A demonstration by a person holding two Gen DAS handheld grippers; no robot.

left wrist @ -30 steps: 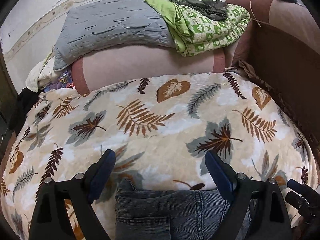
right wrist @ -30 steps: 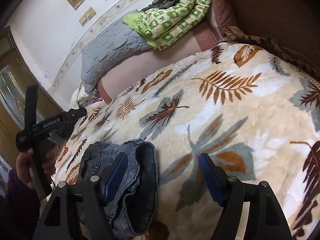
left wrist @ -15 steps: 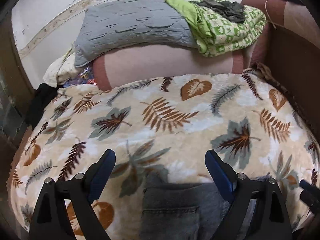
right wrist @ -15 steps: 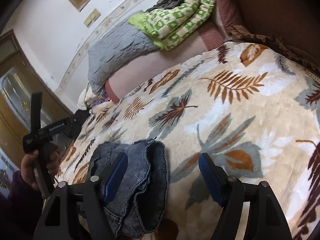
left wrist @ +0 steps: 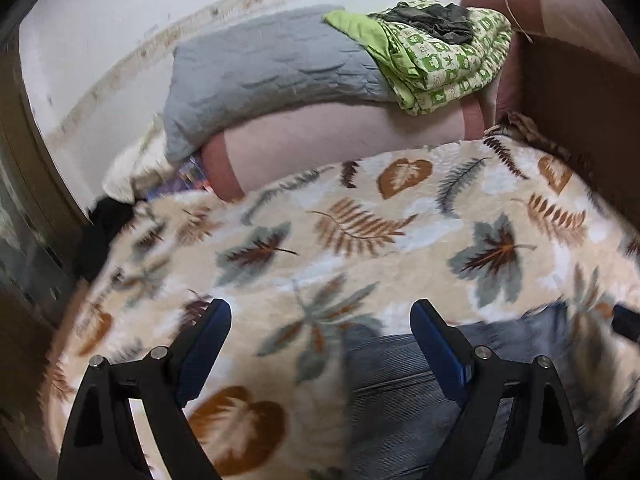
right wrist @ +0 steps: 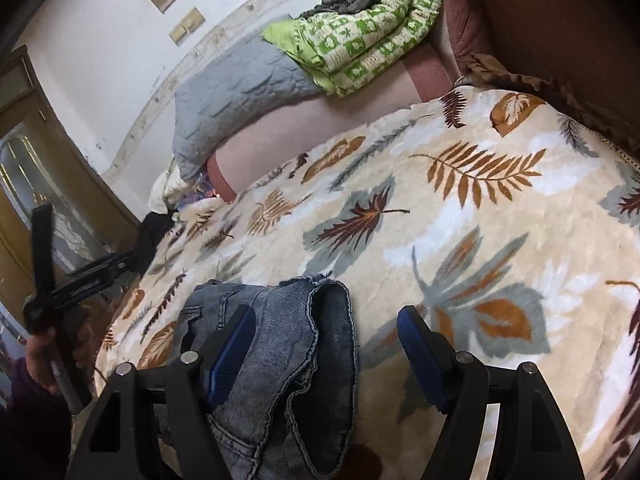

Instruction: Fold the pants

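In the left wrist view, the pants [left wrist: 404,396] are now seen at the lower right instead of lower centre, on the leaf-print blanket [left wrist: 360,248]. The left hand-held gripper [left wrist: 320,344] is released, nothing grasped. The right hand-held gripper [right wrist: 326,344] is likewise spread, above the crumpled denim.

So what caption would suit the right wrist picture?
Open right gripper hovering over bunched blue denim pants on a leaf-patterned fleece blanket.
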